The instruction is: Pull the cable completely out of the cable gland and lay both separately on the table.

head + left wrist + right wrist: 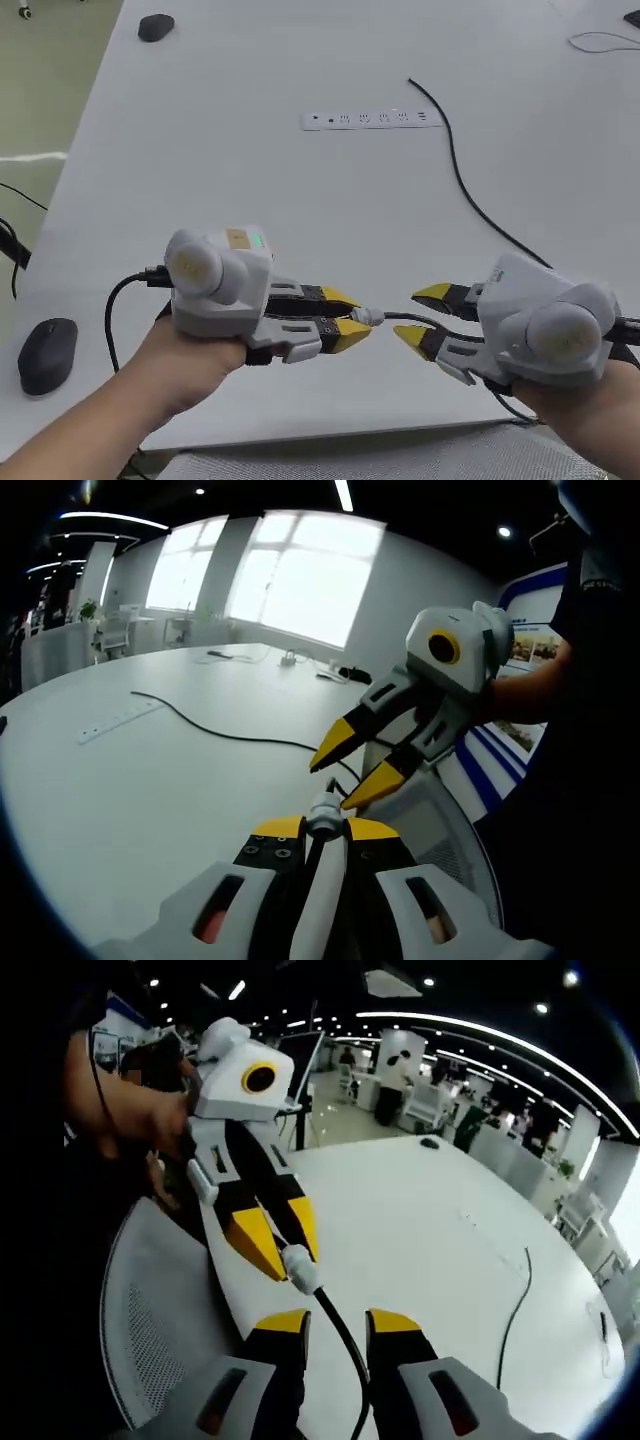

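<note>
Nearest the headset, the person's left hand (190,365) held the grey-and-white left tool (352,316), whose yellow-tipped black jaws were closed down on the small pale grey cable gland (370,316). The gland was pinched between the tips, with its nose poking out just past them. It hung in the air over the near edge of the white tabletop (300,200) rather than resting on it. Its long axis lay level and roughly along that edge, in line with the left tool's jaws, with the cable end facing the right tool (421,314). The thin black cable (400,317) left that end and ran along nearly the same line, passing between the right tool's jaws. Those jaws stood apart on either side of the cable, with a gap showing in the right gripper view, so they appeared to grip nothing. By my reading the pull had not been made, as the cable was seated in the gland and neither part lay on the tabletop. The next move probably called for the right tool to close firmly on the cable just beside the gland. The two tools would then draw straight apart along that shared axis, since a sideways tug might kink the cable or twist the gland out of the left tool's hold.
</note>
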The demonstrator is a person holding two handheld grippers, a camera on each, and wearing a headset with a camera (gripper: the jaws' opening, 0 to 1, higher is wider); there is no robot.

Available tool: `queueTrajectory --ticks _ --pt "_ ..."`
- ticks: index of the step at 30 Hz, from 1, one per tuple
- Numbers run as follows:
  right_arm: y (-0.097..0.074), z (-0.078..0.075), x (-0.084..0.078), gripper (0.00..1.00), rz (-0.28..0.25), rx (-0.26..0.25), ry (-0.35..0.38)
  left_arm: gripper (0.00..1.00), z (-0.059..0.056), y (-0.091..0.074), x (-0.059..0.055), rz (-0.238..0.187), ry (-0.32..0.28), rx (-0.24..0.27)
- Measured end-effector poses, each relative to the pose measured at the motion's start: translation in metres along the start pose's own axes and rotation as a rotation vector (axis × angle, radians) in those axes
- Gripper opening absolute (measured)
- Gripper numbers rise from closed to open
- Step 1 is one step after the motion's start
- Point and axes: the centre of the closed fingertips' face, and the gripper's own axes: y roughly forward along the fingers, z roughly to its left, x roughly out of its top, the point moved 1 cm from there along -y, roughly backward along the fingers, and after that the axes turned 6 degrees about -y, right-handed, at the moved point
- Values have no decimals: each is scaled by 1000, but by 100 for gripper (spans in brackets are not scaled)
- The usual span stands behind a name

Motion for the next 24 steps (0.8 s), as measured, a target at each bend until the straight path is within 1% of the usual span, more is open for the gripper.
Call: queueTrajectory --ticks 1,3,4,6,8,11,15,18,20,24 --pt "2 2 2 17 7 10 -42 15 0 0 0 0 0 0" --pt "5 5 2 14 17 13 -46 15 -1 1 0 2 1 -2" --pt "7 6 1 14 26 18 -60 15 -1 2 -1 6 7 -3" --pt "7 6 1 10 40 11 -108 15 -1 2 -1 8 12 -1" --pt "8 7 -1 8 51 17 -127 15 -1 2 0 6 12 -1" --pt "8 7 -2 8 60 20 -143 15 -1 2 1 3 11 -3" --pt "9 7 -3 5 79 11 -180 15 -3 3 1 8 19 -3" --pt "8 6 -5 2 86 5 -185 15 -4 4 0 11 23 -5" --pt "8 5 -5 1 82 -5 -174 15 -4 4 1 6 22 -5" --pt "8 4 -6 1 82 -14 -153 15 -5 4 1 12 30 -6"
